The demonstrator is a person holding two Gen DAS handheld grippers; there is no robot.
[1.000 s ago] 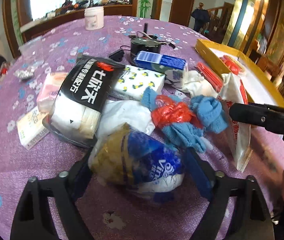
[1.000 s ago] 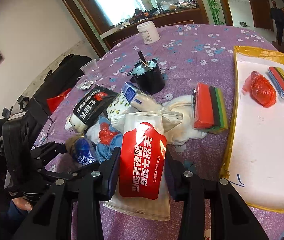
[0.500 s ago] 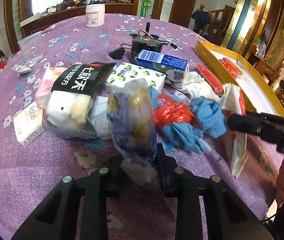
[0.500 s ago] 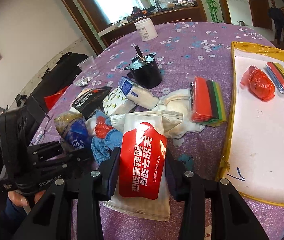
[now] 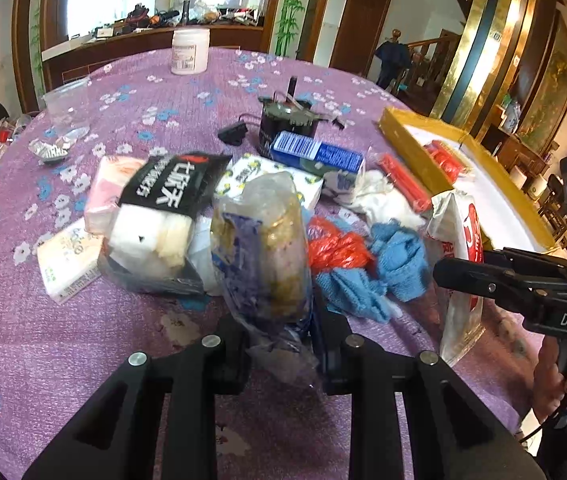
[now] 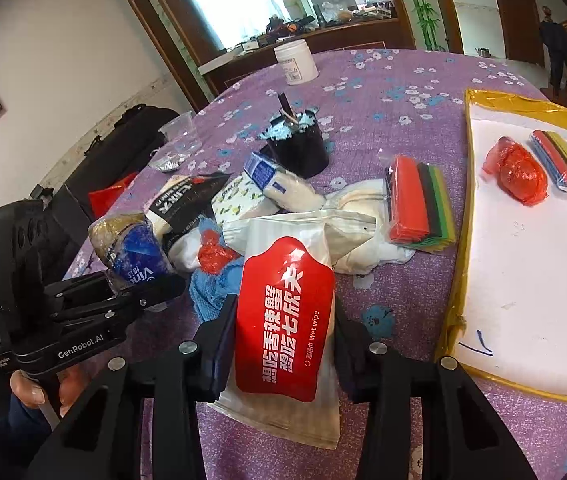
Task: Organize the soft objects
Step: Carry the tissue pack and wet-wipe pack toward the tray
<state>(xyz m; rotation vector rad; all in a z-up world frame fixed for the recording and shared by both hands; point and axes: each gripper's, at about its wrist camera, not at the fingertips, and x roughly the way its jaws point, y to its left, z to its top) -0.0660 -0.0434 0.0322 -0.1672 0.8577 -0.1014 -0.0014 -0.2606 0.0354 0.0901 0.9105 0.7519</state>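
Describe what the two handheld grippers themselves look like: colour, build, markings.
Both are matte black plastic. The left gripper and right gripper each have two angular fingers with cut-out slots and silver round screw heads. Seen from the other camera, the left's body reads "GenRobot.AI", the right's "DAS", in white. A bare hand grips the left's handle.

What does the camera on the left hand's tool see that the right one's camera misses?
Only the left wrist view shows the pink tissue pack and the small white pack beside it.

Only the right wrist view shows the tray's contents laid out: a red crumpled bag and a striped cloth pack.

Both show the Vinda tissue bag squeezed in the left gripper, and the red wet-wipe pouch between the right gripper's fingers.
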